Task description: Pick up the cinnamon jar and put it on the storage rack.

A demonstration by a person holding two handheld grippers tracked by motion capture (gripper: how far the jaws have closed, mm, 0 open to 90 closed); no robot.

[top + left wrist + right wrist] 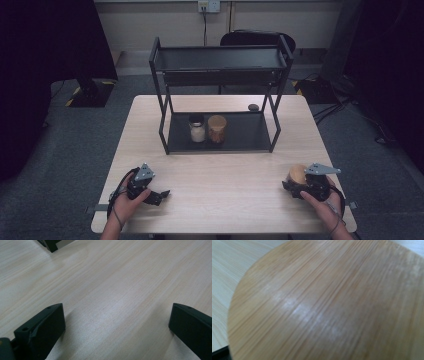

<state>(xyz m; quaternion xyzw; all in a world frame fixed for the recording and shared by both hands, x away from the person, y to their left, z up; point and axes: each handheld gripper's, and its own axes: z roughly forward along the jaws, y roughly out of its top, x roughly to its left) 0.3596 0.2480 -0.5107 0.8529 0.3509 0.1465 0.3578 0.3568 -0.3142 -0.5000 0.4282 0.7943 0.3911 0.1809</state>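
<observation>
From above, the right gripper point(296, 183) sits at the table's point(225, 172) near right corner, right of the black rack point(220, 95), its jaws around a wooden-lidded jar point(297, 174). Whether they pinch it I cannot tell. The left gripper point(159, 196) rests opposite.

Its own view: jaws wide apart over bare tabletop point(112, 290).

The right gripper view: the bamboo lid point(332, 305) close up.

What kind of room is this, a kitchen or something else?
Probably a lab or test room, not a kitchen: a pale wooden table stands alone on grey carpet, dark curtains flank it, and cables trail over the floor. A black two-tier metal rack holds two jars.
</observation>
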